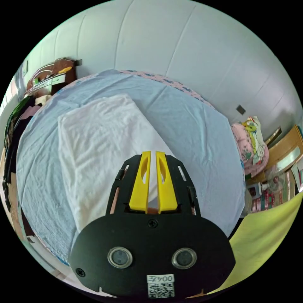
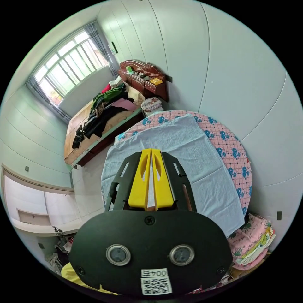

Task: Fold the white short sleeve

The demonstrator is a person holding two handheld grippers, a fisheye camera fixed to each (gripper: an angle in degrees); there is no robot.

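We see the shirt (image 1: pixel 101 145) lying folded into a rectangle on the pale sheet (image 1: pixel 195 142) over the table. Both the left gripper (image 1: pixel 153 154) and the right gripper (image 2: pixel 151 151) have jaws together, holding nothing. If we nudge a loose edge, the fold may spring open.

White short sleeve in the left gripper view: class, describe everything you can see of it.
The white short sleeve is soft, wrinkled white cloth, already folded into a rough rectangle. It lies flat on the pale blue sheet covering the table. Its near end runs under the left tool, whose yellow jaws stand almost closed above it; whether they touch it cannot be told.
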